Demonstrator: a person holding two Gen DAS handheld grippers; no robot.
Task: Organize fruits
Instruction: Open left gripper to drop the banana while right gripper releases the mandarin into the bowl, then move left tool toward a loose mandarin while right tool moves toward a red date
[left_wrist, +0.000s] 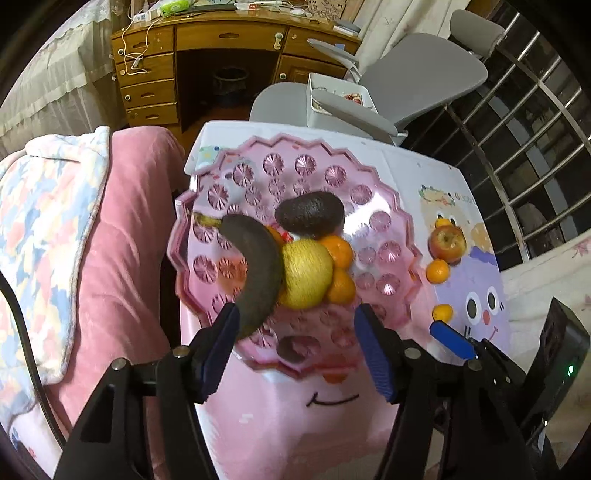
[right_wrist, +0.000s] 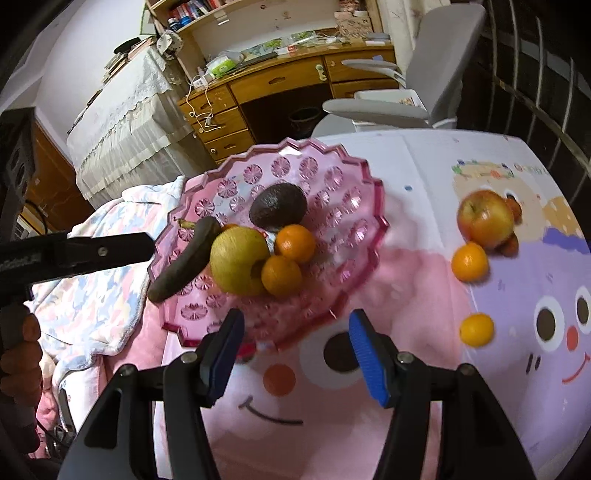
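Both tongs hang over the near edge of the pink plate (left_wrist: 391, 221), which sits on a worktop (right_wrist: 424, 166) covered in a cartoon-face cloth. The left tongs (left_wrist: 295, 332) stand about half open with nothing gripped; the tip of the dark banana (left_wrist: 258, 266) lies just beside the left pad, but the pads do not press on it. The right tongs (right_wrist: 295, 332) are likewise about half open and empty, with the plate rim showing between the blue pads (right_wrist: 364, 350). On the plate, the banana curves along the 9 o'clock side, a yellow-green pear (right_wrist: 240, 258) touches it at the centre, a dark avocado (right_wrist: 279, 205) lies toward 12 o'clock, and two oranges (right_wrist: 293, 243) rest against the pear toward 3 o'clock. Off the plate, out at 3 o'clock on the cloth, an apple (right_wrist: 484, 218) sits with one orange (right_wrist: 469, 260) touching it and a smaller one (right_wrist: 476, 328) nearer, apart from the rest. At 9 o'clock in the right wrist view, a hand (right_wrist: 18, 347) holds the left tool. A bed (left_wrist: 122, 229) with a patterned quilt lies at 9 o'clock of the worktop; a wooden desk (left_wrist: 155, 74) and a grey chair (left_wrist: 424, 74) stand beyond at 12 o'clock.
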